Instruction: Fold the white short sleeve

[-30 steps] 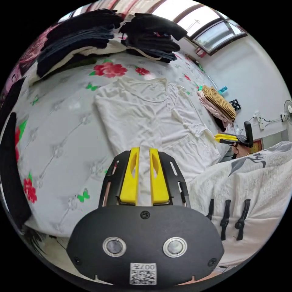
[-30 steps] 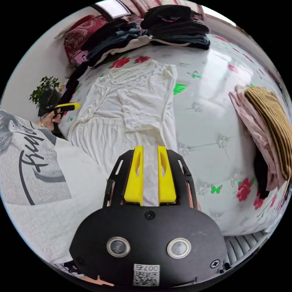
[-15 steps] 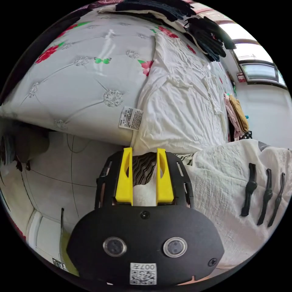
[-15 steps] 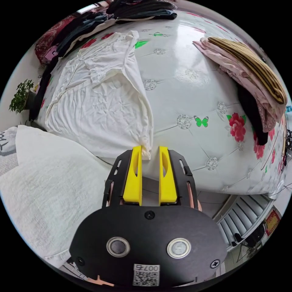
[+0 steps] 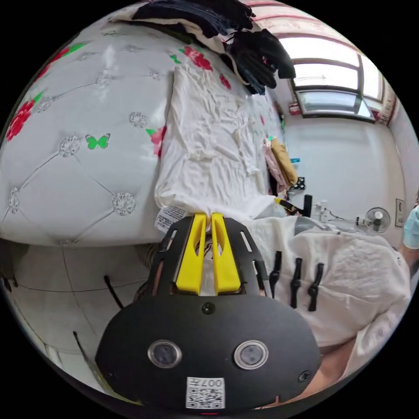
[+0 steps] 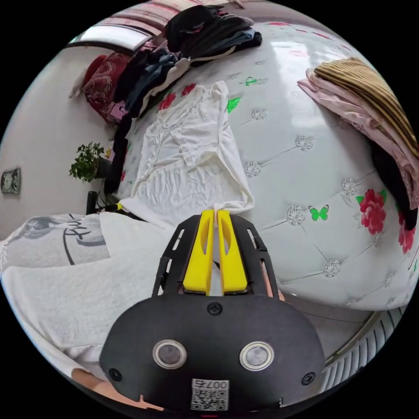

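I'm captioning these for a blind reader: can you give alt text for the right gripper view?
The right gripper, yellow jaws closed, pinches the near hem corner of a white short-sleeve shirt lying flat on a floral bed cover. Dark clothes are piled beyond the shirt.

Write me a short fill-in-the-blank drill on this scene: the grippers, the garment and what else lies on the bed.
1. Both grippers, left gripper and right gripper, are closed on the bottom ____ of the white short sleeve.
2. The jaws of each gripper are coloured ____.
3. The bed cover is printed with red flowers and green ____.
4. The striped garment lies on top of a ____ one.

Missing words: hem; yellow; butterflies; pink
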`<state>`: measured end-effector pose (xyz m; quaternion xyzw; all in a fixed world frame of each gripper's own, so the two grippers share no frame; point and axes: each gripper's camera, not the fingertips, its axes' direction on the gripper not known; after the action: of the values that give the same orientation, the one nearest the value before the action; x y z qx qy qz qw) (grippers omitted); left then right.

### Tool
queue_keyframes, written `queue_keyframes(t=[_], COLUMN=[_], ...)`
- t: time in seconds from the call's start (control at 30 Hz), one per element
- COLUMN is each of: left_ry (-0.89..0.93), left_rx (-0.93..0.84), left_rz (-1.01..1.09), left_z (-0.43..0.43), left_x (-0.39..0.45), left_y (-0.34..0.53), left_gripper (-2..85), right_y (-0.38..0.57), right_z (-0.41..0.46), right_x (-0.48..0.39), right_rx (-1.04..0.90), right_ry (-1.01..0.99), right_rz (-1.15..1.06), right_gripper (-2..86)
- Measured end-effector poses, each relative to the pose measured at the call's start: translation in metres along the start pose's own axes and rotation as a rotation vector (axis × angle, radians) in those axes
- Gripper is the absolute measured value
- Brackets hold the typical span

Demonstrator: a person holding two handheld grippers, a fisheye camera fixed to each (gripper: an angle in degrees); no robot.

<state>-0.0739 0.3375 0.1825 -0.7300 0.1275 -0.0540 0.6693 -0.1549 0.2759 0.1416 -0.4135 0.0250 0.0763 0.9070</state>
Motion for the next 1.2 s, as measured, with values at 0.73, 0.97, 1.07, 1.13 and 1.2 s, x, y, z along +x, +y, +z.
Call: queue_keyframes(t=[0.73, 0.97, 1.07, 1.13, 1.2], left_ry=[0.102, -0.05, -0.018, -0.018, 0.003], left_rx=[0.461, 0.401, 0.382, 0.36, 0.307], left_rz=[-0.154, -0.184, -0.209, -0.223, -0.235], left_z=[-0.063, -0.052, -0.035, -0.022, -0.007], left_x=[-0.096, -0.086, -0.083, -0.083, -0.084], left_y=[-0.213, -0.139, -0.123, -0.12, -0.123], left_gripper=[7.4, 8.2, 8.8, 9.0, 8.7], right_y=[-0.19, -0.099, -0.093, -0.102, -0.11], right_z=[0.034, 0.053, 0.068, 0.079, 0.084], right_x=[0.127, 0.156, 0.155, 0.152, 0.154], right_rx=[0.302, 0.331, 0.304, 0.304, 0.31], right_ry=[-0.246, -0.232, -0.308, -0.328, -0.341], right_rz=[0.244, 0.448, 0.459, 0.453, 0.471], right_gripper=[3.4, 6.2, 6.4, 5.8, 4.6])
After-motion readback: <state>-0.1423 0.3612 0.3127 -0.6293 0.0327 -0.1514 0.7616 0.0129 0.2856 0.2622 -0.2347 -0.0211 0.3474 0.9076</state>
